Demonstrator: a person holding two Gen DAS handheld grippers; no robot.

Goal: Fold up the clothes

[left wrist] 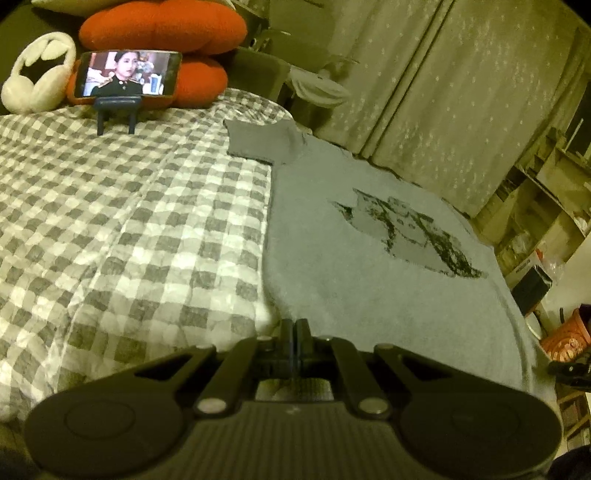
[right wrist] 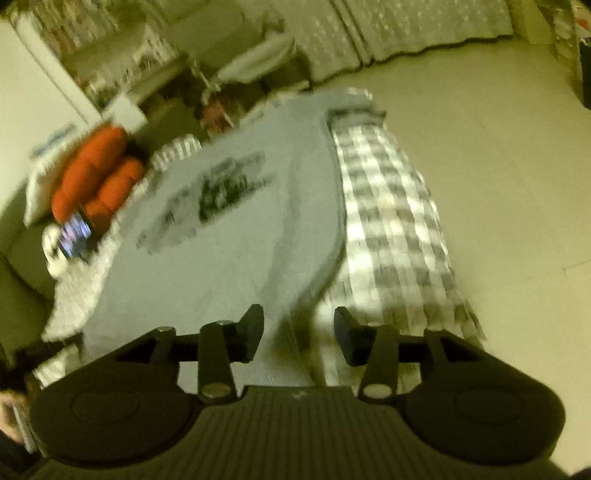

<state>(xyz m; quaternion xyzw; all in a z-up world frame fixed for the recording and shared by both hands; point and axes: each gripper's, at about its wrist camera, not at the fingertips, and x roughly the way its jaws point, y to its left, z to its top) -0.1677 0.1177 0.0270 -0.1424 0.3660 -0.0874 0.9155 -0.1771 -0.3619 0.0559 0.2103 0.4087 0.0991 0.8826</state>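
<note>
The left tongs [left wrist: 294, 328] were shut tight, their tips pinching the near hem of the pale grey printed T-shirt [left wrist: 369, 266], at its left corner, as far as the view allowed. The right tongs [right wrist: 298, 338] stood partly open with nothing between the pads; the shirt's hem and its right edge ran just under the gap, though the blurred frame did not show whether either pad touched cloth.

The step in hand appeared to be taking hold of the shirt's bottom hem at both corners before the first fold. One corner seemed secured; the next move would call for the right tongs to settle onto the other corner and close on the cloth alone, not on the grey-and-white checked quilt [left wrist: 129, 206] beneath.

The shirt lay flat, print upward, along the bed's right edge, its darker sleeve [left wrist: 258, 142] toward the far end. At the bed's far left corner stood a phone on a small stand [left wrist: 127, 75], before an orange lobed cushion [left wrist: 162, 31], with white earmuffs [left wrist: 35, 79] beside.
</note>
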